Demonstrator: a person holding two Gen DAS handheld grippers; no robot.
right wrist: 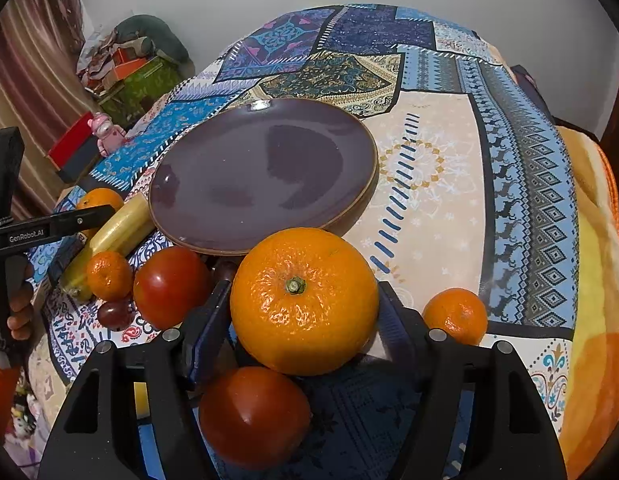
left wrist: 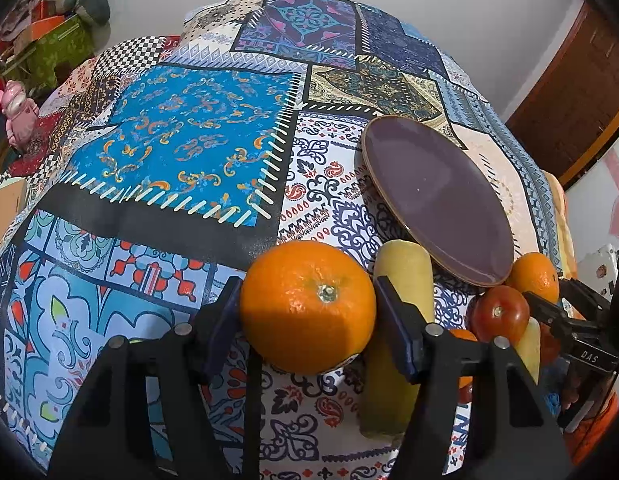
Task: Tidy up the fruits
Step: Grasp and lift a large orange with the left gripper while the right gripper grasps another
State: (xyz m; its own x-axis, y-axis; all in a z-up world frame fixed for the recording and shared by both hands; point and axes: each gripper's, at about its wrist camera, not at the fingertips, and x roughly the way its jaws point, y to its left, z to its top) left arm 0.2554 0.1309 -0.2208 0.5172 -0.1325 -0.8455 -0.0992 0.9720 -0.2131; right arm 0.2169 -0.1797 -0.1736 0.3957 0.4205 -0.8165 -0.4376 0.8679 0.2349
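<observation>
A large orange [left wrist: 307, 308] sits between the blue pads of my left gripper [left wrist: 307, 284], and both pads press its sides. My right gripper [right wrist: 305, 286] is shut the same way on another large orange [right wrist: 303, 300], just in front of the empty purple plate [right wrist: 261, 176]. A red tomato [right wrist: 253, 416] lies under the right gripper, close to the camera. A second tomato [right wrist: 171, 286], a small mandarin [right wrist: 109, 276], a dark grape [right wrist: 115, 314] and a long yellow fruit [right wrist: 121, 228] lie to its left. Another mandarin [right wrist: 455, 316] rests to its right.
Everything lies on a patchwork cloth [left wrist: 181, 140] over a soft, rounded surface. A pink toy [right wrist: 105, 132] and a red box [right wrist: 73, 148] stand at the left edge, with clutter beyond them. A hand [right wrist: 19, 308] holds the left gripper's handle. An orange blanket [right wrist: 597, 280] hangs on the right.
</observation>
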